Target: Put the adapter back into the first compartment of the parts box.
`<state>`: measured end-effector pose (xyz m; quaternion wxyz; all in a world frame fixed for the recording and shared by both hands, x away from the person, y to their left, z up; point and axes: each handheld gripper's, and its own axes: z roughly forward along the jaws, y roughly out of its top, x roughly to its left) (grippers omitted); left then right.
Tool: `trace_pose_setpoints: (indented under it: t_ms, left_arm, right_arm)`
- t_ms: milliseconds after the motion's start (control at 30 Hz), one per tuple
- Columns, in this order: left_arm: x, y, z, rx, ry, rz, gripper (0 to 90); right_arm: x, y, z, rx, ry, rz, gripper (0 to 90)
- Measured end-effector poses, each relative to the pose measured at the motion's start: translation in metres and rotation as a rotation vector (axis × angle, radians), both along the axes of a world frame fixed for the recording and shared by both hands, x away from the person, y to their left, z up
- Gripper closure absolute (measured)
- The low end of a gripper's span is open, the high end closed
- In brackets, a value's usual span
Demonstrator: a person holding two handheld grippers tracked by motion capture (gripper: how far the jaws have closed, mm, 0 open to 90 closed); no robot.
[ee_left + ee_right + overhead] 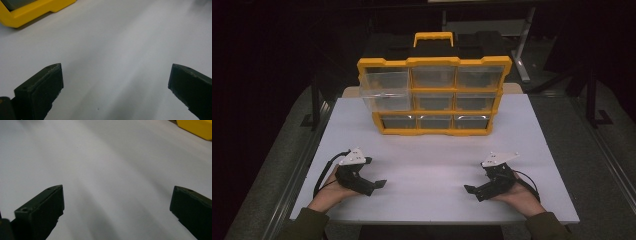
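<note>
High view: the organizer point(434, 95) stands upright at the far side of the table point(432, 200), its top-left drawer point(384, 84) pulled partway out toward the person. The left gripper point(379, 184) rests near the table's front edge, well short of the organizer and to its left; the right gripper point(469, 189) mirrors it on the right. Both hands lie low, palms cupping the grips, jaws pointing inward toward each other.

Left gripper view: jaws stand wide apart with nothing between them, bare table beneath, and a yellow corner of the organizer point(30, 12) at upper left, well apart.

Right gripper view: jaws likewise spread wide and holding nothing, with a yellow corner point(197, 127) at upper right.

Risks, as I judge them: the drawer sits high on a tall, narrow case, so a pull or push there could tip the organizer or slide it back. A jaw pinching the clear drawer front off-centre might cock it in its slot and jam it. Bracing the case with the other gripper would help.
</note>
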<state>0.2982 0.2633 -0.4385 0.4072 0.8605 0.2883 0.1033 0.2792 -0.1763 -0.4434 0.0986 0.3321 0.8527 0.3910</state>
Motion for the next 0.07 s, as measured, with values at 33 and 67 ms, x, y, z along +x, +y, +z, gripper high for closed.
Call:
trace_pose_setpoints:
  t_ms: [33,67]
  left_arm:
    - [0.0000,-0.0001,0.0002,-0.003,0.000,0.002,0.0]
    - [0.0002,0.0001,0.0005,-0.004,-0.002,0.002,0.0]
  right_arm:
    - [0.0000,0.0000,0.0000,0.000,0.000,0.000,0.0]
    - [0.0000,-0.0001,-0.0001,0.000,0.000,0.000,0.0]
